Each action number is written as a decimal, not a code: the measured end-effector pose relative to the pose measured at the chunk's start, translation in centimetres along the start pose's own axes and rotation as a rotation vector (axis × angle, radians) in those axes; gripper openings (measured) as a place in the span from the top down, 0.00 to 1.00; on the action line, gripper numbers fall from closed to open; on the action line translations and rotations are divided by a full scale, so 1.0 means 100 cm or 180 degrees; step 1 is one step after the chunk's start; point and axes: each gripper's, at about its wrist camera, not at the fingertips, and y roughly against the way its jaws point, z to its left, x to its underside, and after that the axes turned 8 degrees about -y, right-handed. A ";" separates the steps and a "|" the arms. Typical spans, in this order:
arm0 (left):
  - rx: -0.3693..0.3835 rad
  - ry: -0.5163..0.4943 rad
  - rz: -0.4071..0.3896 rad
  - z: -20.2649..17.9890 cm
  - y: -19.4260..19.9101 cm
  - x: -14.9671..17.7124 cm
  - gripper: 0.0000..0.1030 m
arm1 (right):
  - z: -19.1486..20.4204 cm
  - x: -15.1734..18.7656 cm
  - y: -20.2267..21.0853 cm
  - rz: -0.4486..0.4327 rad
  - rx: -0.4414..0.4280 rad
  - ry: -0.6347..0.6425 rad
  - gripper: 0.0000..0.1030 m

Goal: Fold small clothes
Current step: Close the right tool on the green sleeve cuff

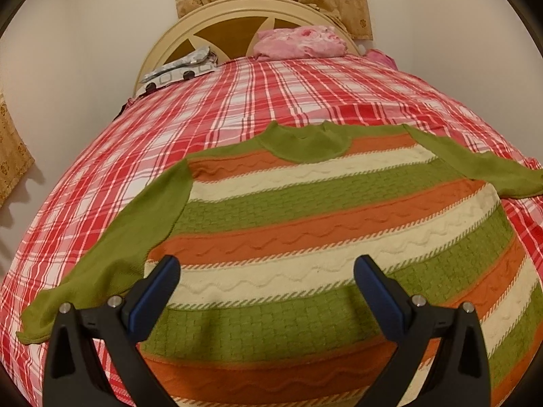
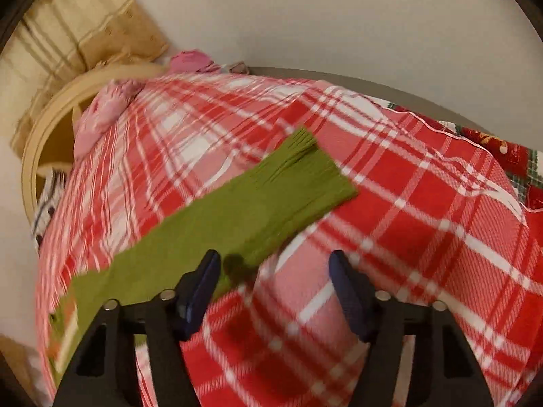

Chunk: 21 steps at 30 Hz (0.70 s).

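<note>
- Left wrist view: a striped sweater [image 1: 325, 224] in green, orange and cream lies flat and face up on the red plaid bedspread [image 1: 237, 101], its neck toward the headboard [image 1: 190, 30] and its hem toward the foot edge of the bed.
- Both green sleeves are spread outward; the left sleeve [image 1: 112, 247] runs toward the left edge of the bed, and the right sleeve [image 1: 475, 166] runs toward the right edge.
- The left gripper [image 1: 268, 271] hangs over the lower part of the sweater's body with its fingers spread wide and nothing between them; whether they touch the knit cannot be told.
- Right wrist view: the picture is blurred, which suggests motion. The right gripper [image 2: 273, 264] is also spread wide and empty, low over the bedspread [image 2: 424, 203] just beside the right sleeve [image 2: 237, 210]. Its left finger [image 2: 203, 278] overlaps the sleeve's near edge, while the other finger stands over bare plaid.
- The sleeve's ribbed cuff [image 2: 305, 156] points away toward the far side of the bed.
- Judged from this layout, no fold is made yet: the garment is laid out, and the step in hand appears to be reaching for the first sleeve.
- The next move likely calls for the right gripper to shift onto the sleeve, close on a single layer of knit near the cuff or mid-sleeve, and carry it across the body without dragging the sweater.
- The left gripper could steady the body meanwhile.
</note>
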 end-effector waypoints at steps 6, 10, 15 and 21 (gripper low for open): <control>0.0005 0.0017 0.0027 -0.001 -0.003 -0.001 0.00 | -0.015 -0.023 -0.017 -0.0018 -0.0091 -0.0366 0.57; 0.0013 0.0042 0.0072 0.003 -0.005 0.001 0.00 | -0.022 -0.033 -0.026 0.0004 -0.0217 -0.0563 0.89; 0.0013 0.0084 0.0018 0.012 0.003 0.001 0.00 | -0.012 -0.034 -0.015 -0.0132 -0.0374 -0.0520 0.93; 0.0038 0.0183 -0.0041 0.025 0.013 0.004 0.00 | 0.036 -0.025 0.020 -0.0246 -0.0656 -0.0189 0.94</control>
